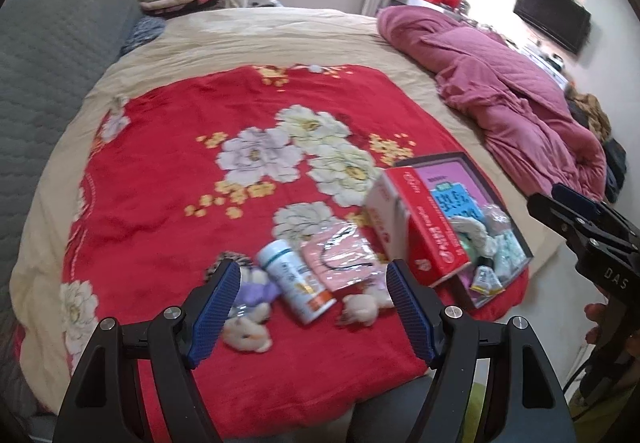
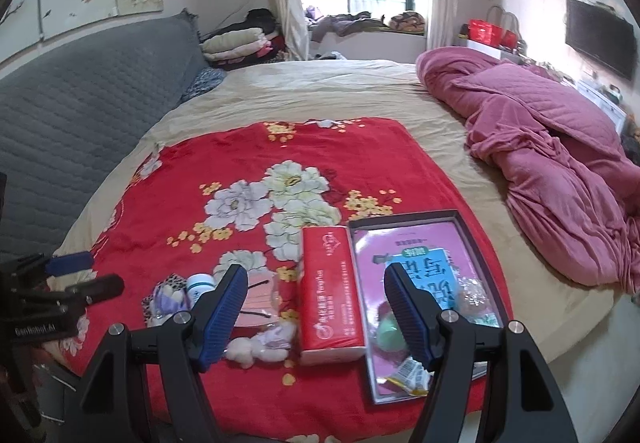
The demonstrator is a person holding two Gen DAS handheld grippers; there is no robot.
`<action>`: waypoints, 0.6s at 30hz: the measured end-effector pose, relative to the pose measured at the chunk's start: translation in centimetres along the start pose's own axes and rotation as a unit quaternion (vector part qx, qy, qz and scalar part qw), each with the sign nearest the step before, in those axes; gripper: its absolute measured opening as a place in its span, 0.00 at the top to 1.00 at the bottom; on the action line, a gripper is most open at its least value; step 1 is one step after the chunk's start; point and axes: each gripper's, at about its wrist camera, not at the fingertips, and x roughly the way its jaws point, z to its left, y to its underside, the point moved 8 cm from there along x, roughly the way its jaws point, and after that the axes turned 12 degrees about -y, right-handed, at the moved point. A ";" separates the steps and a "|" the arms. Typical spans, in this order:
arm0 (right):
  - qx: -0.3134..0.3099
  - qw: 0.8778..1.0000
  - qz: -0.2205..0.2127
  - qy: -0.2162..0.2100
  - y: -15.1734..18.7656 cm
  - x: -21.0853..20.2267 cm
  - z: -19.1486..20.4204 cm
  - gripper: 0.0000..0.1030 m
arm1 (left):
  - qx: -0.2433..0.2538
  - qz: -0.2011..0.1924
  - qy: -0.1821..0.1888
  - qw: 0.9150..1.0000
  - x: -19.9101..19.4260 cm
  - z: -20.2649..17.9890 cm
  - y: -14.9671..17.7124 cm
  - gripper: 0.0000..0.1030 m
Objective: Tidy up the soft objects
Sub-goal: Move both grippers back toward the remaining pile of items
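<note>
Small items lie on a red flowered blanket [image 1: 168, 179] near the bed's front edge. Among them are a cream plush toy [image 1: 246, 333], a second cream plush [image 1: 362, 307], a purple plush [image 1: 260, 289], a white bottle [image 1: 296, 281] on its side and a pink packet [image 1: 344, 259]. A red tissue pack [image 2: 330, 295] lies along the left side of a dark-rimmed tray [image 2: 404, 215]. The tray holds a green round item [image 2: 386, 329], a snack packet [image 2: 408, 377] and a white knotted cloth [image 1: 478, 233]. My left gripper [image 1: 312, 267] hovers open over the bottle. My right gripper [image 2: 316, 271] is open above the tissue pack.
A crumpled pink quilt [image 2: 552, 147] fills the bed's right side and a grey padded headboard [image 2: 80, 115] runs along the left. Folded bedding [image 2: 240, 43] is stacked at the far corner. The bed's edge and pale floor [image 2: 592, 355] lie to the right of the tray.
</note>
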 end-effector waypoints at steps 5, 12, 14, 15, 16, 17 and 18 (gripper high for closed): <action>-0.011 1.000 0.009 -0.012 0.3 0.8 1.9 0.32 | -0.018 0.005 -0.013 1.000 0.2 2.6 0.9 0.25; -0.029 0.999 0.030 -0.021 1.5 2.4 4.2 0.32 | -0.029 0.018 -0.028 0.999 0.8 5.0 2.9 0.25; -0.030 0.999 0.031 -0.021 1.9 2.6 4.6 0.32 | -0.031 0.021 -0.031 0.999 1.0 5.5 3.5 0.25; -0.028 0.999 0.033 -0.021 2.1 2.8 4.8 0.32 | -0.031 0.023 -0.034 0.999 1.1 5.6 3.8 0.25; -0.028 0.999 0.035 -0.021 2.2 3.0 5.0 0.32 | -0.031 0.024 -0.036 0.999 1.2 5.6 4.0 0.25; -0.029 0.999 0.037 -0.021 2.3 3.2 5.1 0.32 | -0.030 0.026 -0.039 0.998 1.3 5.7 4.4 0.25; -0.029 0.999 0.040 -0.022 2.6 3.3 5.3 0.32 | -0.031 0.028 -0.040 0.998 1.5 5.8 4.7 0.25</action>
